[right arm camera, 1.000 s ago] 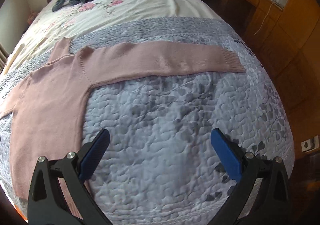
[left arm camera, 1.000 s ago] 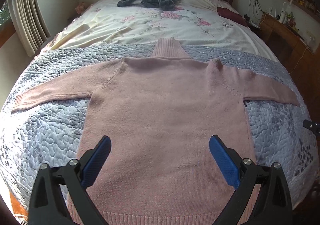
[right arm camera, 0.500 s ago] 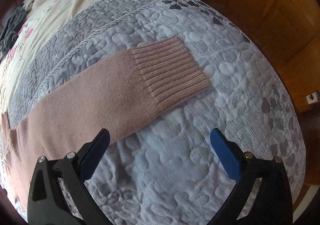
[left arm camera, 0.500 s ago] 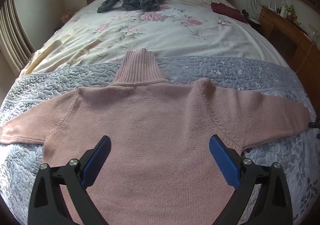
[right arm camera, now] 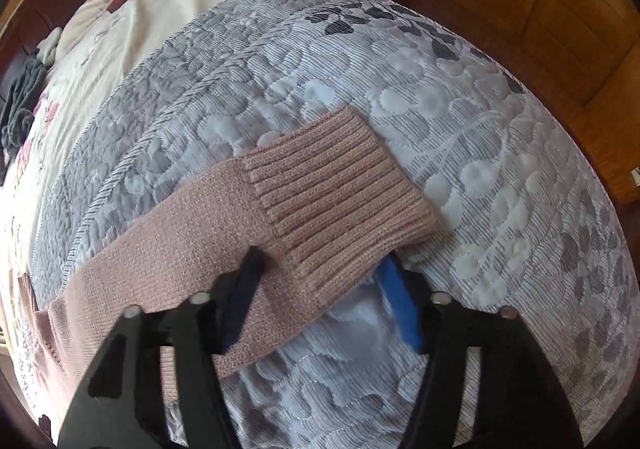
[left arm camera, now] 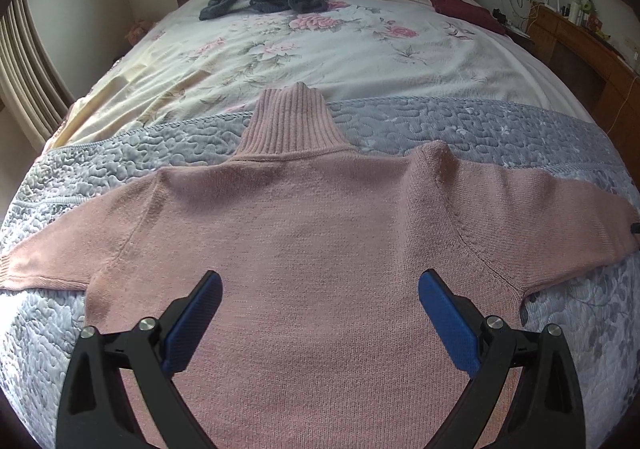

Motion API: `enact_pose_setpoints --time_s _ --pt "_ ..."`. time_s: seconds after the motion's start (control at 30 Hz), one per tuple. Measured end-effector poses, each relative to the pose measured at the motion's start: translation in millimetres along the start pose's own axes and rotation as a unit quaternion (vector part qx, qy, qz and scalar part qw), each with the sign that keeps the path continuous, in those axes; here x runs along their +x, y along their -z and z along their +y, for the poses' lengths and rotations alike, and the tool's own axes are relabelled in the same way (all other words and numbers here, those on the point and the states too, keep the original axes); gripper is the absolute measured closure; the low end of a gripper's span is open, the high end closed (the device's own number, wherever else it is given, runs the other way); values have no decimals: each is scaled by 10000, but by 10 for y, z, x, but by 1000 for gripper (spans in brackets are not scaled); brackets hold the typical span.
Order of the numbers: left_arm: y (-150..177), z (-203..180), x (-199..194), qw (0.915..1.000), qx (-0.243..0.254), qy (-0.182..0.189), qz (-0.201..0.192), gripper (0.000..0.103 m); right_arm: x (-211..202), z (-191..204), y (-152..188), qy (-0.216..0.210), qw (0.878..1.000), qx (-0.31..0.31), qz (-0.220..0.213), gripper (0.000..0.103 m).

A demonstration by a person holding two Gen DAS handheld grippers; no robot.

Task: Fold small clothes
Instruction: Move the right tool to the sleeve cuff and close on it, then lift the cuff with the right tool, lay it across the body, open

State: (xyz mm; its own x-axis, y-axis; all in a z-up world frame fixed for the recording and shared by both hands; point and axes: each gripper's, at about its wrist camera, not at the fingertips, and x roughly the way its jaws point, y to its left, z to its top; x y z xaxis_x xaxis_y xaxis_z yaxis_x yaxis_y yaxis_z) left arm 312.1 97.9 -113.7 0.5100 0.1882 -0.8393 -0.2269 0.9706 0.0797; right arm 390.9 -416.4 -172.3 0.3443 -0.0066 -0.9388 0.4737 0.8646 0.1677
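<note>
The right gripper [right arm camera: 320,281] had closed in, jaws half-narrowed astride the sweater [left arm camera: 320,249] sleeve's ribbed cuff [right arm camera: 340,185], not yet clamped; the sleeve ran leftward across the quilt [right arm camera: 480,129]; the left gripper [left arm camera: 320,289] hovered open over the body

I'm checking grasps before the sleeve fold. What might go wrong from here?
The right gripper sits low at the ribbed cuff, one finger over the sleeve, one beside it on the grey quilt; closing may pinch quilt too. The left gripper hovers open, so nothing pins the pink sweater, which may drag.
</note>
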Motion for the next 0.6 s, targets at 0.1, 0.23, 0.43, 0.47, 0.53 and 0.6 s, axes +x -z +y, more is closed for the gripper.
enact_pose_setpoints --time_s 0.1,0.23,0.43,0.47,0.53,0.6 --pt "-11 68 -20 9999 -94 31 -35 4 -62 -14 17 -175 9998 15 -29 89" --pt "0 170 -20 9999 -153 41 -20 4 -204 -37 63 -151 9997 7 -184 92" --pt "50 359 39 9993 -312 -82 170 4 -324 41 175 64 9995 -124 -296 93" --pt "51 393 45 9992 -337 -102 191 4 -372 79 195 28 9992 -158 -360 93" --pt "52 462 51 9990 -372 -142 210 4 -492 184 247 -106 9985 -246 -486 93" --pt "62 528 57 9988 -407 -182 219 4 -614 348 312 -321 9970 -416 -563 94"
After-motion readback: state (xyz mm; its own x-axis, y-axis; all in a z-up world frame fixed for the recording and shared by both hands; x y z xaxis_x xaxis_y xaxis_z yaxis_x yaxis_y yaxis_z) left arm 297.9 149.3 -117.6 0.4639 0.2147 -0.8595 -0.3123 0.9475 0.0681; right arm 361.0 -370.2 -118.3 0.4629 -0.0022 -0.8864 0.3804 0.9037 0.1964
